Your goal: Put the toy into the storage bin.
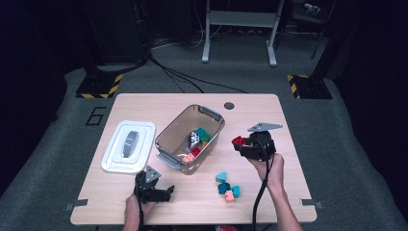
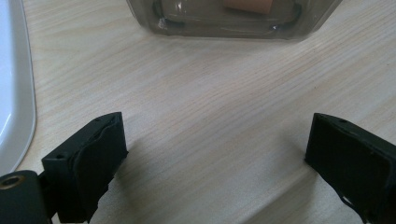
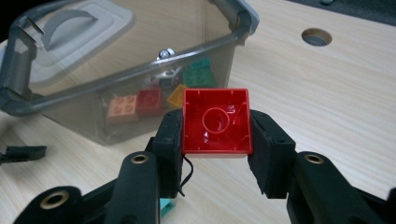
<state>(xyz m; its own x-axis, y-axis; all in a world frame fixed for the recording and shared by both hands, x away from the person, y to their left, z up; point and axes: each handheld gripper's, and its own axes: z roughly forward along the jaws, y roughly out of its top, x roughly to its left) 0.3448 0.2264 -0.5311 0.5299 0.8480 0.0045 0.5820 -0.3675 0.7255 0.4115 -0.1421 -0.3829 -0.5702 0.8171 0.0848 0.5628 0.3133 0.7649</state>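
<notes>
While its two pads press the sides of a red brick [image 3: 215, 122], the right hand-held gripper [image 3: 215, 140] holds it above the table [image 3: 327, 107], hollow underside facing back. Just beyond stands the clear bin [image 3: 93, 100] with bricks inside. The left hand-held gripper [image 2: 215, 154] rests wide open, holding nothing.

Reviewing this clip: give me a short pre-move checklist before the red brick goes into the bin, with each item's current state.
1. Right claw shut on red brick: ok.
2. Brick held squarely, hollow underside facing the camera: ok.
3. Clear plastic bin open, white lid lying beside it: ok.
4. Room in the bin among the bricks already inside: ok.
5. Left claw open, holding nothing, away from the bin's mouth: ok.
6. Brick high enough to pass over the bin rim: cannot tell.
</notes>
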